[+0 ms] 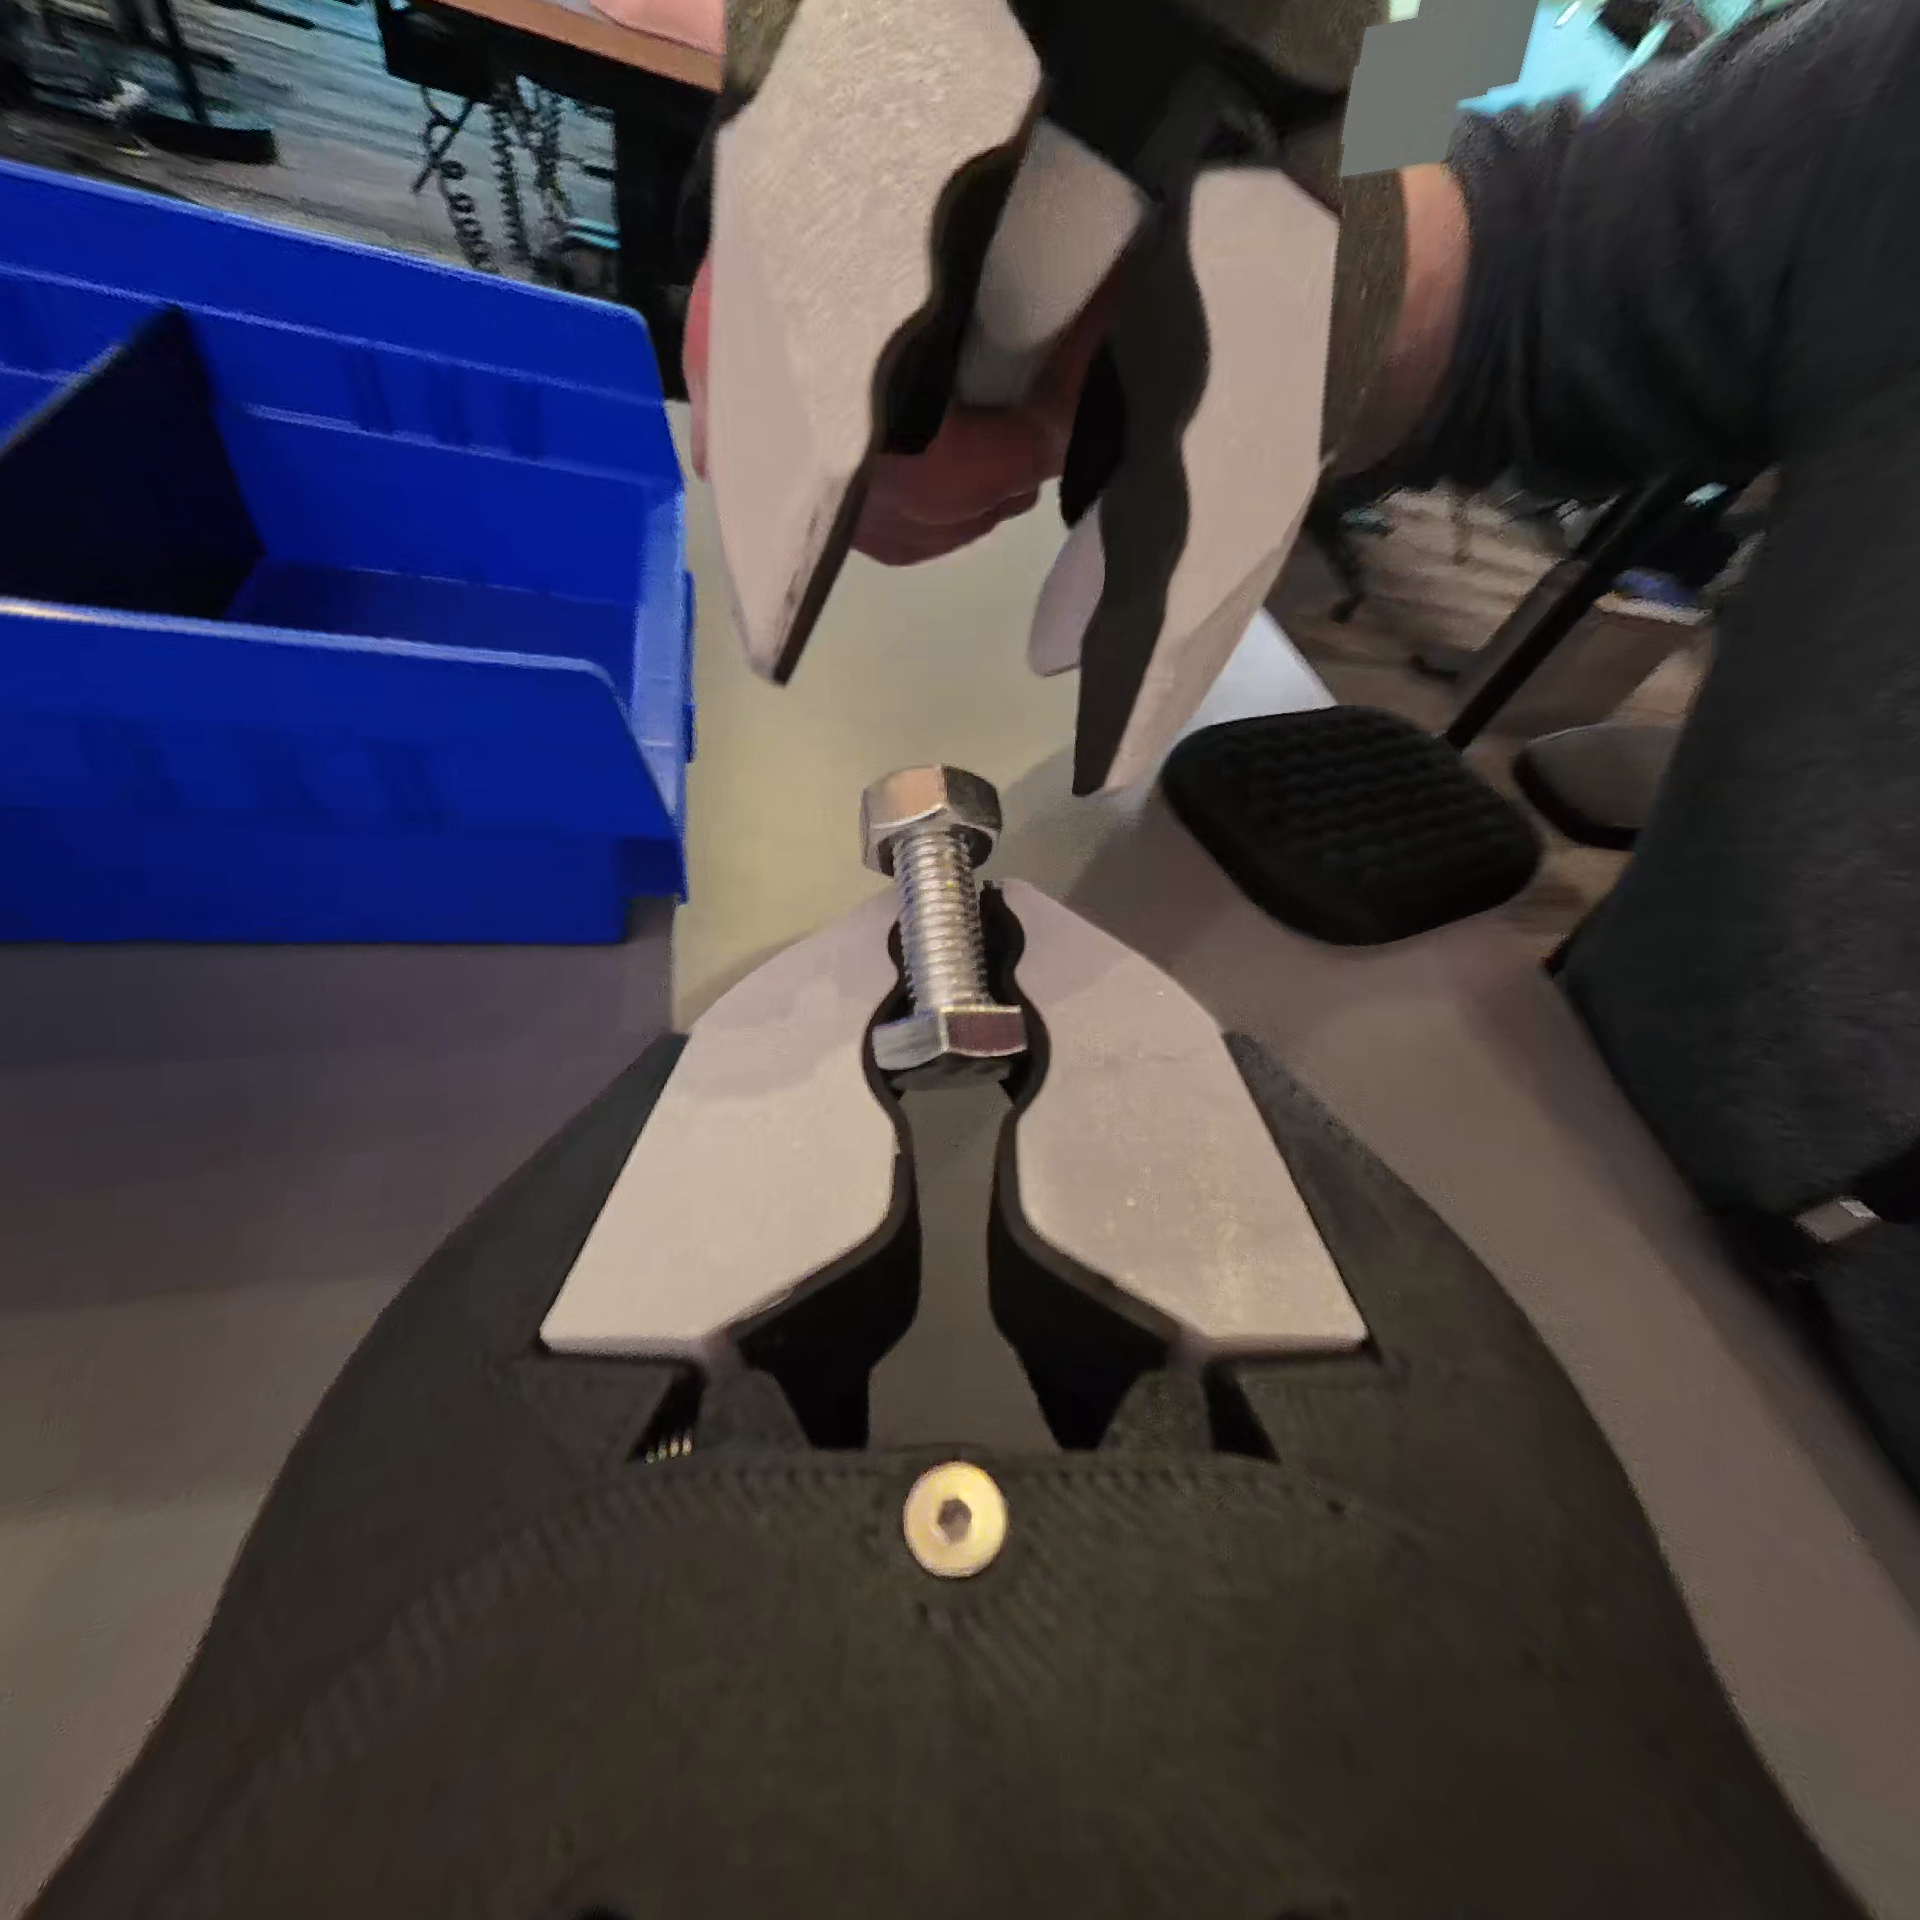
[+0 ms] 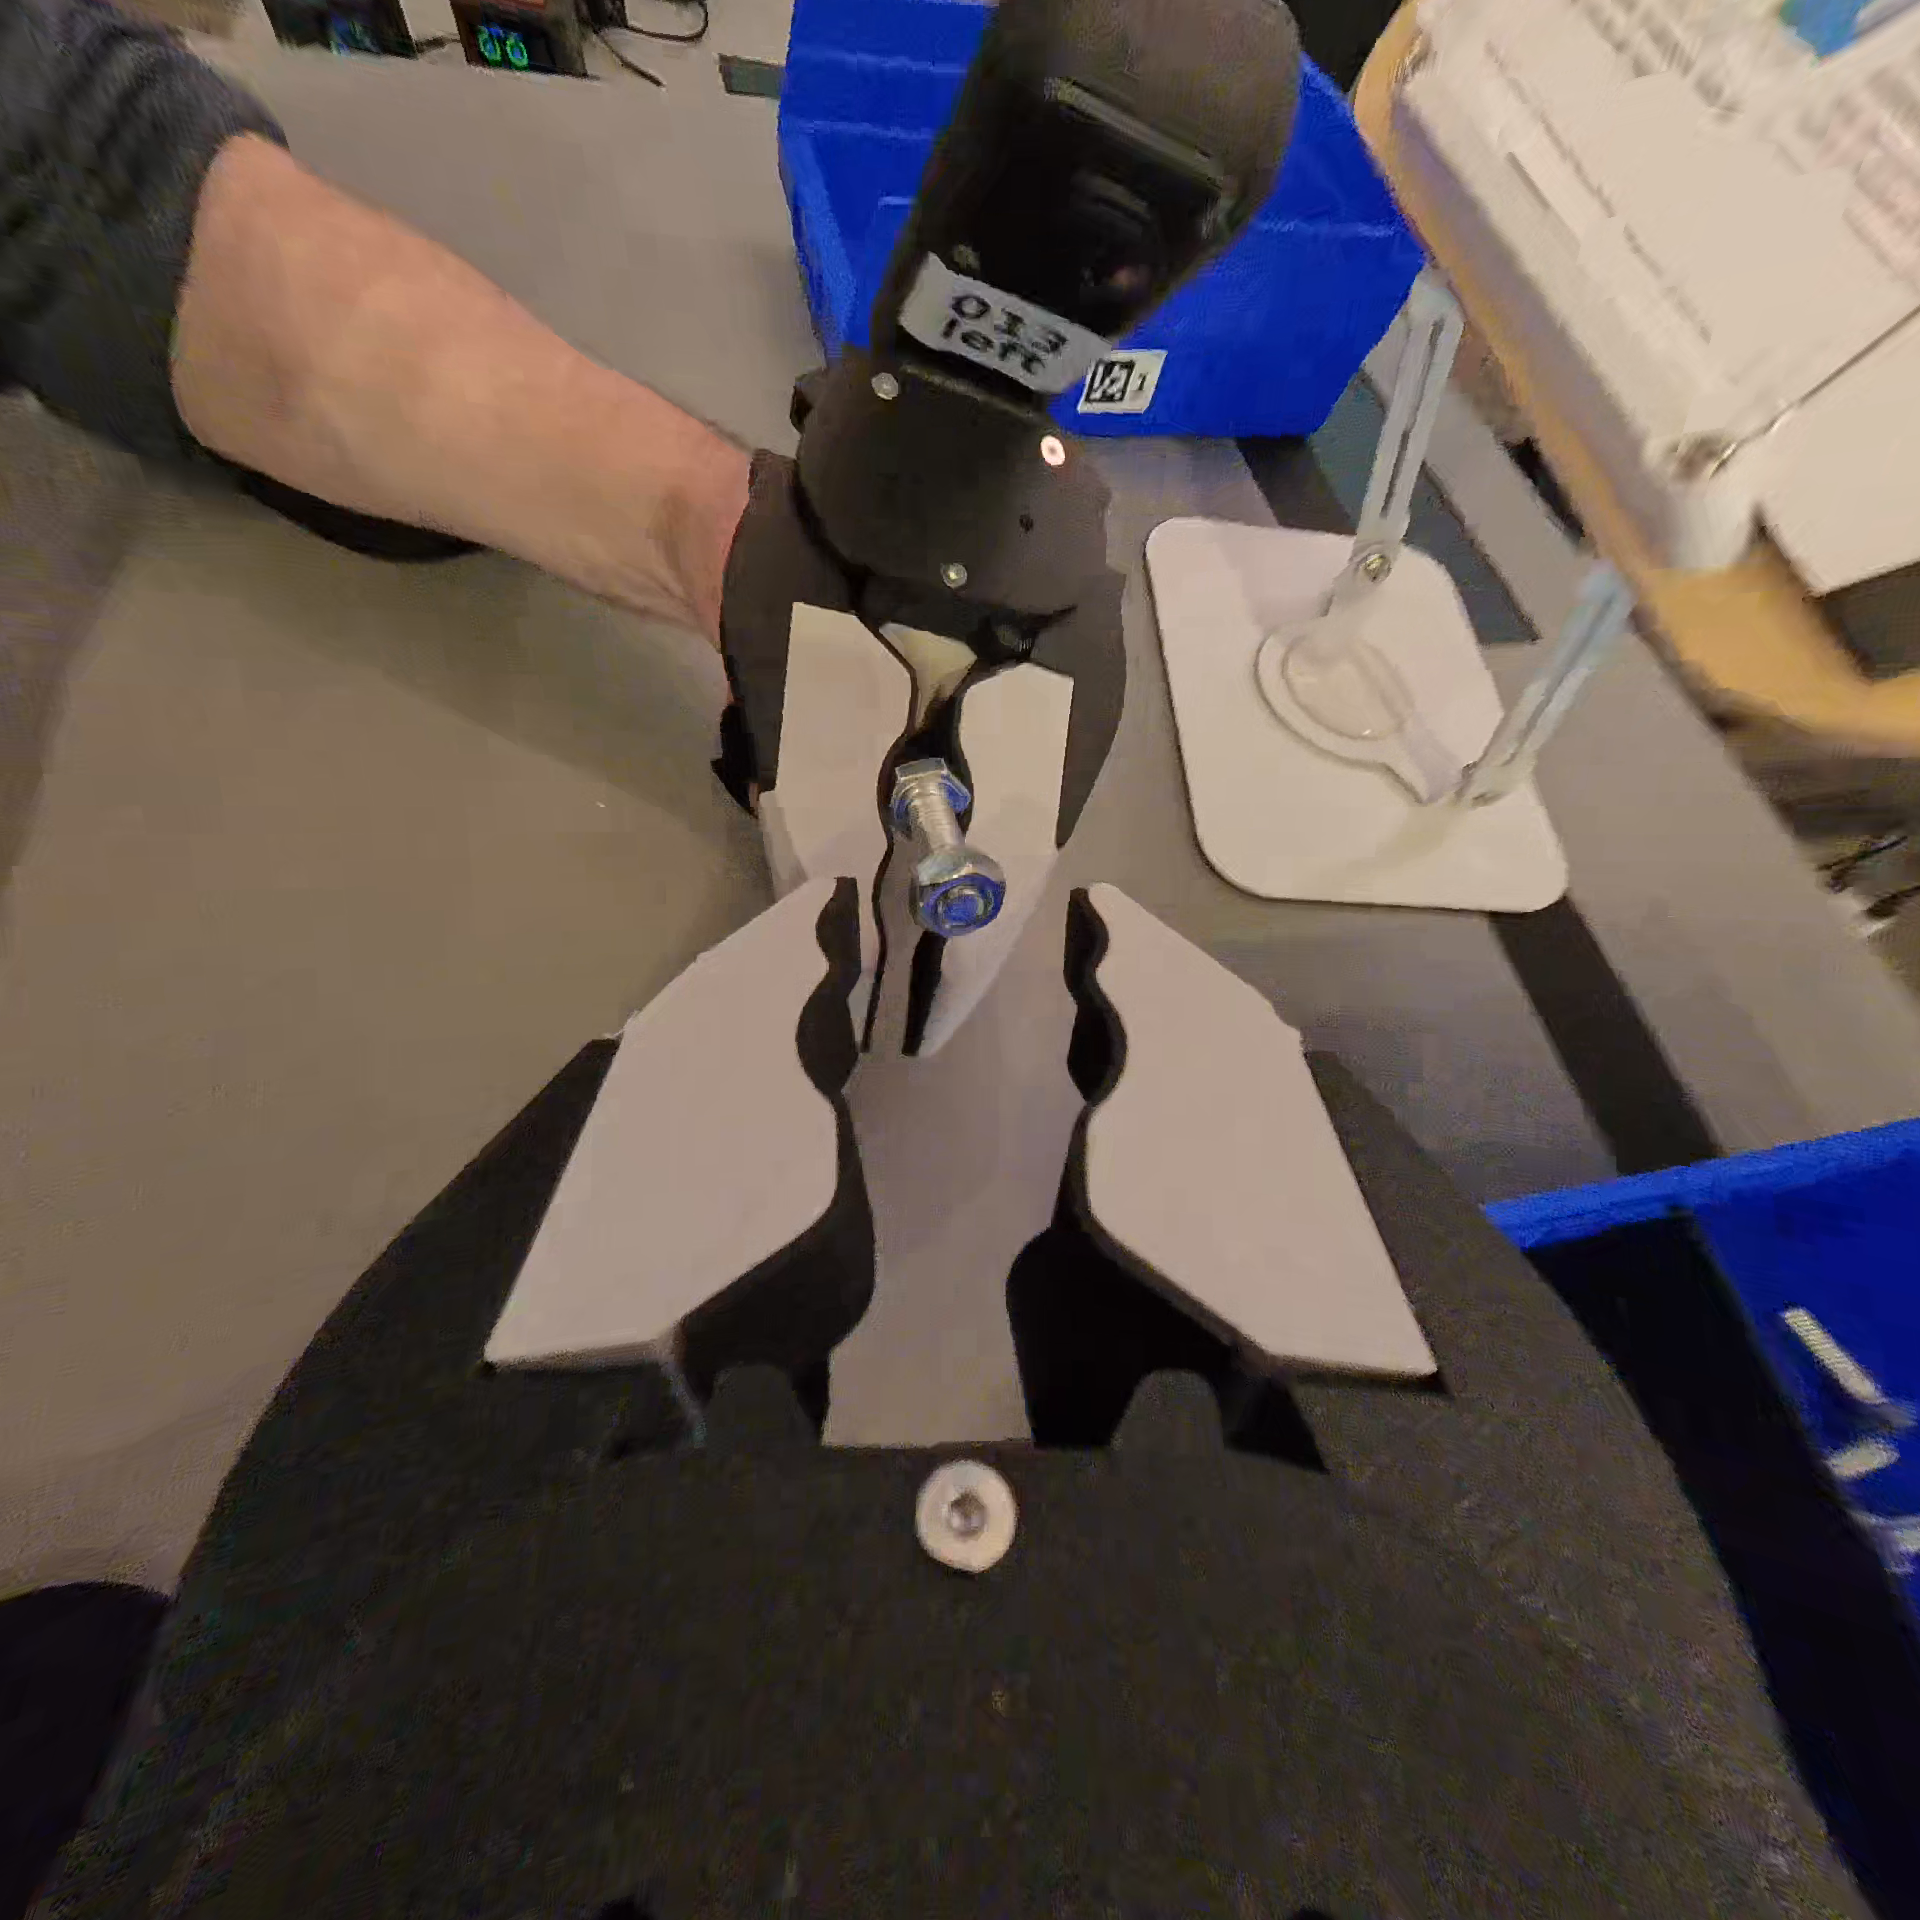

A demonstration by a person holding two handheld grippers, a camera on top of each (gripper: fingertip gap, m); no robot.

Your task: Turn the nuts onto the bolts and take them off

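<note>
The left gripper (image 1: 951, 971) clamps the silver threaded steel bolt (image 1: 940, 935) by its shank above the grey table (image 1: 312, 1143). The silver hex nut (image 1: 930, 810) sits at the bolt's tip. The right gripper (image 2: 961, 914) is spread wide, empty; align it squarely over the nut flats before closing.

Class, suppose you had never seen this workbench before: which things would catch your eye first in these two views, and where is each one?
First, the shiny bolt at centre, clamped near its head by the left gripper, with a nut at its far end. Just above it the right gripper hangs open, its fingers clear of the nut. Next, the bright blue bin to the left on the grey table.
</note>
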